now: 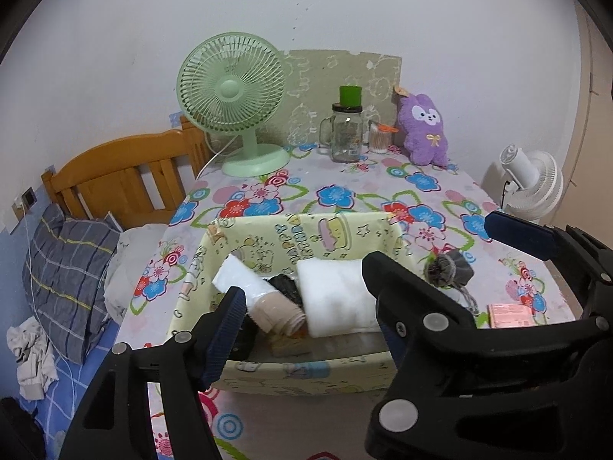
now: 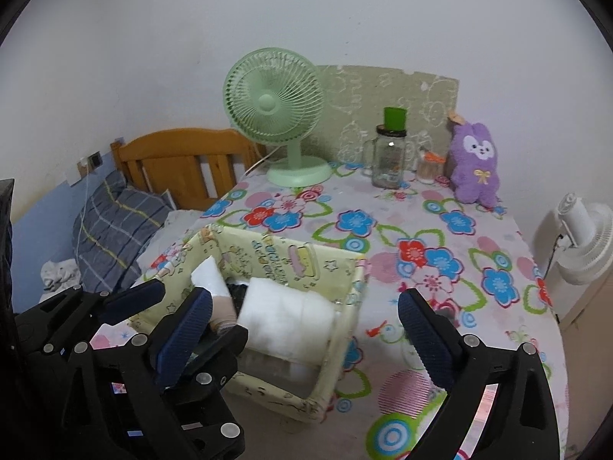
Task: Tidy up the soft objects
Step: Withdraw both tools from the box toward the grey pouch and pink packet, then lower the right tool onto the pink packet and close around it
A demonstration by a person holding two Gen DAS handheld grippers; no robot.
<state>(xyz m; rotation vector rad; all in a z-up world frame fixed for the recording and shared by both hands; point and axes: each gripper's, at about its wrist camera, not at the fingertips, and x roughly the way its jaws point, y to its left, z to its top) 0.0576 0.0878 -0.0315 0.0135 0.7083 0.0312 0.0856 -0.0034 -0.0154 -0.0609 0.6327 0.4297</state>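
Observation:
A pale yellow cartoon-print fabric box [image 1: 291, 230] [image 2: 345, 306] stands on the floral table. It holds a white folded towel [image 1: 337, 295] [image 2: 291, 318], a white roll [image 1: 237, 280] [image 2: 208, 274], a beige roll [image 1: 276, 312] and something black [image 1: 285, 285]. A grey rolled sock [image 1: 448, 268] lies on the table right of the box. A purple plush [image 1: 423, 130] [image 2: 475, 165] sits at the far right. My left gripper [image 1: 306, 303] is open over the box's front. My right gripper [image 2: 306, 329] is open beside it, its fingers either side of the box's right wall.
A green desk fan [image 1: 233, 99] [image 2: 276, 111], a glass jar with green lid [image 1: 346, 130] [image 2: 390, 153] and a cotton-swab pot [image 1: 379, 138] stand at the back. A pink packet [image 1: 509, 314] lies right. A white fan [image 1: 532, 184] [image 2: 586, 241] stands beyond the edge; a bed [image 1: 76, 260] left.

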